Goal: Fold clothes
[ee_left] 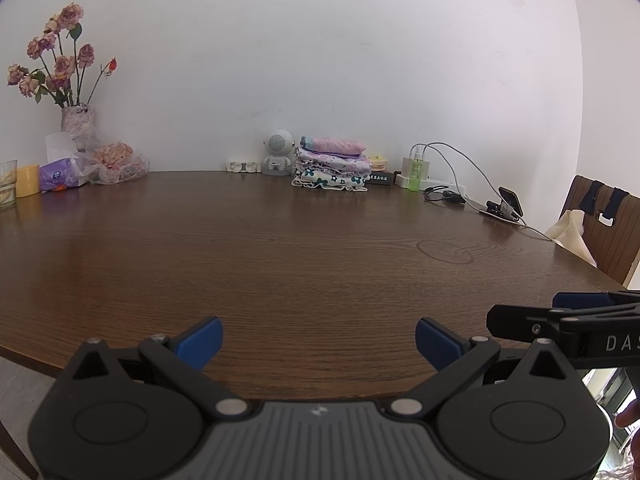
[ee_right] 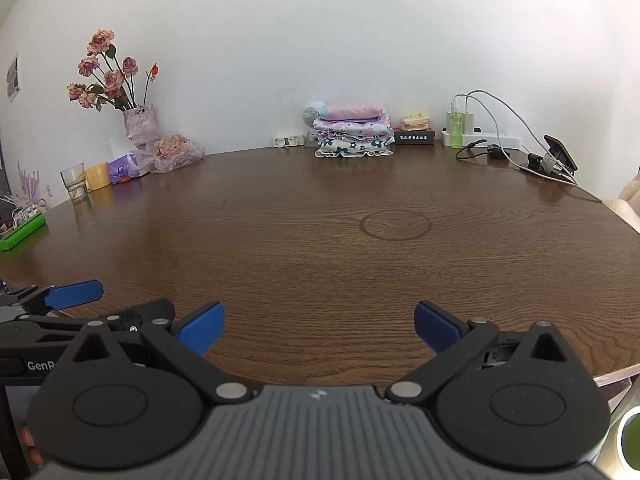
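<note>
We see left claw (ee_left: 318, 342) and right claw (ee_right: 318, 328) both agape, empty | dark wooden counter (ee_right: 320, 260) bare nearby | risk: toppling far stack of folded floral clothes (ee_right: 354, 132) when reaching.

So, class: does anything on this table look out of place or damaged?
Only a faint ring mark stains the bare wooden table. The folded clothes stack by the wall sits tidy; nothing is spilled.

The right gripper (ee_right: 318, 326) hangs over the near edge of the brown wooden table (ee_right: 320, 248), its blue fingers (ee_right: 202, 326) wide apart and holding nothing. A stack of folded clothes (ee_right: 354, 130) lies far off by the wall. The left gripper (ee_right: 74, 294) shows at the left side.
</note>
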